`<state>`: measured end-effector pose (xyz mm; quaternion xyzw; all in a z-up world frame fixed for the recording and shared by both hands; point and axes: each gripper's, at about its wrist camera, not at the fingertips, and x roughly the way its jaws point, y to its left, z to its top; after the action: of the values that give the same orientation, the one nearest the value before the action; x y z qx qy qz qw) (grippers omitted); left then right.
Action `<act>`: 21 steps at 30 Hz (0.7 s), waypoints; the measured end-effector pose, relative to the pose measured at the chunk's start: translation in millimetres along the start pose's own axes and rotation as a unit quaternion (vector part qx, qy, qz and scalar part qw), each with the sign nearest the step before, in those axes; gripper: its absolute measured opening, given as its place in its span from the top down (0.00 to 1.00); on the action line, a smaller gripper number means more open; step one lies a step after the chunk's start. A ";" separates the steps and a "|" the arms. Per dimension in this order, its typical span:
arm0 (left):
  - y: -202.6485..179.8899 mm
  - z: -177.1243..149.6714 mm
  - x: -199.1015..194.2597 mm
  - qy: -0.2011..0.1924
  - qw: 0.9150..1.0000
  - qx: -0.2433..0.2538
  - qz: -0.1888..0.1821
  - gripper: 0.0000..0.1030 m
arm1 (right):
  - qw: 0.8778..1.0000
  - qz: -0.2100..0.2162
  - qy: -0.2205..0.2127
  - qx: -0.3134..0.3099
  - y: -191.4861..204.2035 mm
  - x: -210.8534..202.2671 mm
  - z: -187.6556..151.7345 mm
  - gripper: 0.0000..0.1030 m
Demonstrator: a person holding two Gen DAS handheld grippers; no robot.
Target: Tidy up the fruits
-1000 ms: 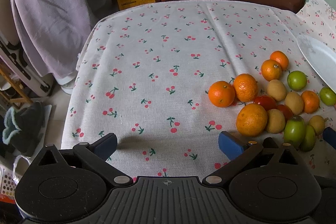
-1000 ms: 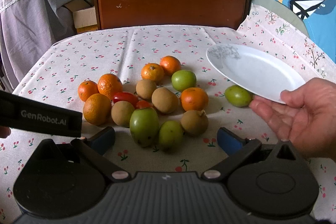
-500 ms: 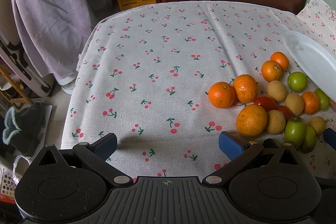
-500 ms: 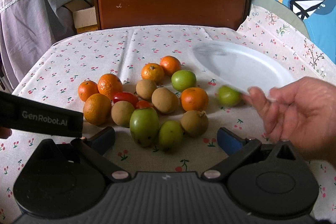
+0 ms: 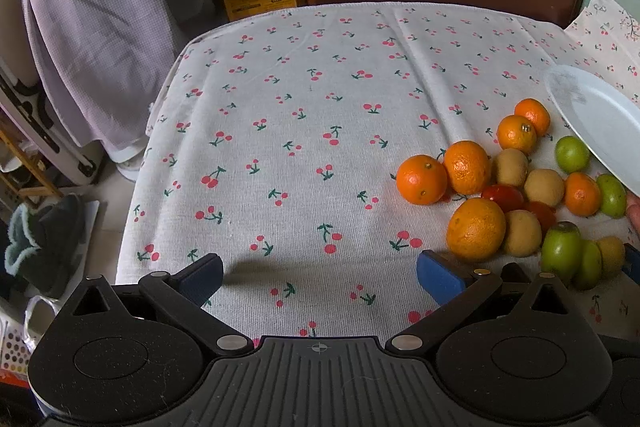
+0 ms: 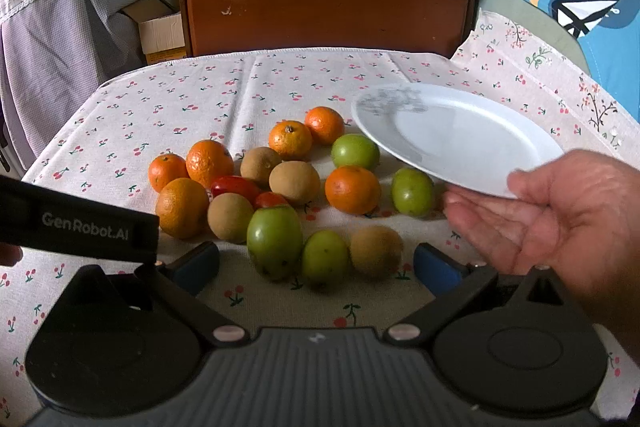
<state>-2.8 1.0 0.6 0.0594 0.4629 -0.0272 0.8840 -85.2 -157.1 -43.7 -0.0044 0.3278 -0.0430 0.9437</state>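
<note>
Fruits point(image 6: 280, 195) just beyond right hand-held gripper point(image 6: 316, 267)

Left wrist view over bare cloth, right view close, seemingly lower, sharing fruit pile point(image 5: 516, 203) point(image 6: 280, 195)

Soft daylight, faint shadows, strong fisheye bending at edges; the plate point(image 6: 460, 131) looks slightly motion-blurred.

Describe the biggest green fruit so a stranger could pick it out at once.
On the cherry-print tablecloth, find the fruit cluster in front of the right gripper. At its near edge three fruits sit in a row; the leftmost is the big green fruit. It is taller and more oval than the smaller green fruit beside it.
</note>
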 end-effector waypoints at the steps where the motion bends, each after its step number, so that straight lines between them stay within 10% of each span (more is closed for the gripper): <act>1: -0.2 -0.1 -0.3 0.000 1.000 0.000 0.000 0.00 | 1.000 0.000 0.000 0.000 -0.1 0.2 -0.1 0.01; 21: 4.9 0.1 2.1 0.004 1.000 -0.017 -0.009 0.00 | 1.000 0.000 0.000 0.000 -0.2 0.2 0.0 0.01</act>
<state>-1.0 5.9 -0.7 0.0404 0.4673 -0.0269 0.8828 -85.1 -157.3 -43.9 -0.0042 0.3281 -0.0429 0.9437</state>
